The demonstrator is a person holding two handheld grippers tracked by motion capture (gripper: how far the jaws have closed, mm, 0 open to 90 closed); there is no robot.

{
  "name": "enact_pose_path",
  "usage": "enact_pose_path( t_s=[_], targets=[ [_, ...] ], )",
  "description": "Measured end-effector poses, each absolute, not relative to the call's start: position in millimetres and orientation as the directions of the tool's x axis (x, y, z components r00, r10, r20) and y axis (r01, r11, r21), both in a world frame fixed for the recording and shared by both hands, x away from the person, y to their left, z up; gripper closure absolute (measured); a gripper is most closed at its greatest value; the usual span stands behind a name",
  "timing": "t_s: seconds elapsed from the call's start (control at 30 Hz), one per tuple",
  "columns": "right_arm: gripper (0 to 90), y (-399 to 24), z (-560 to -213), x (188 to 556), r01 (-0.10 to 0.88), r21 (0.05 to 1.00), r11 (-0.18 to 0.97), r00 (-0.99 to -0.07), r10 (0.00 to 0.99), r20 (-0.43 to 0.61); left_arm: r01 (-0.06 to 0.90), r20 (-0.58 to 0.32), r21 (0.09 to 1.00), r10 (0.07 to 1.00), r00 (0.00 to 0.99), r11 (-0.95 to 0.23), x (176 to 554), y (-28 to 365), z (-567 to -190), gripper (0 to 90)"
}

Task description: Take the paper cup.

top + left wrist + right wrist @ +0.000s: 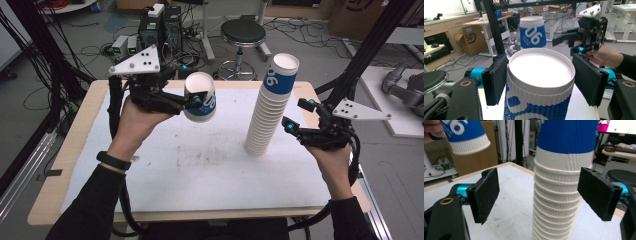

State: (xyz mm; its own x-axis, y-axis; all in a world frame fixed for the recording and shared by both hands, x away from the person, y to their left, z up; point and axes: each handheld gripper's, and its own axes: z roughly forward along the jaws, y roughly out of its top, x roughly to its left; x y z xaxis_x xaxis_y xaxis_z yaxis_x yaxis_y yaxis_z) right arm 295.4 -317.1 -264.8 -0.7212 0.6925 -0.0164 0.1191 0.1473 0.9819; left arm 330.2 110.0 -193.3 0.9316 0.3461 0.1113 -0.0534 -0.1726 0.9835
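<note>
Surface (165, 175), white mat on a wooden top, takes up most of the high view. Tall stack of paper cups (270, 107) stands upside down on it at about 2 o'clock from the mat centre, leaning slightly, topmost cup blue-banded with white numerals. Left hand-held gripper (197, 100) sits at about 10 o'clock from centre, raised off the surface, held in the person's left hand (137, 120); its jaws are clamped on a single cup (201, 97), one pad on each side wall just under the cup's white base rim. That cup is bottom-up too, blue print on a ribbed white wall, hanging clear of the mat and well apart from the stack, at its 9 o'clock. In the left gripper view the cup's flat base (541, 68) faces the camera between the two pads. Right hand-held gripper (300, 117) is just beside the stack at its 3 o'clock, jaws apart, straddling the ribbed cup rims without touching; right gripper view shows gaps on both sides of the stack (559, 202).
</note>
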Motion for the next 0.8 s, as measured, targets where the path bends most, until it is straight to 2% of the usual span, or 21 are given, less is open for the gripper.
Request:
enact_pose_path(
  t_s=[0.53,0.8],
  targets=[
    [18.0,-287,-271,293,0.098,0.983,0.157,-0.787,0.616,-0.021,0.019,0.046,0.985,0.366,0.929,-0.172,313,130,-262,30.4],
    [18.1,-282,-282,292,0.116,0.978,0.174,-0.797,0.604,-0.013,0.043,0.024,0.985,0.380,0.925,-0.168,314,144,-278,30.4]
  ],
)
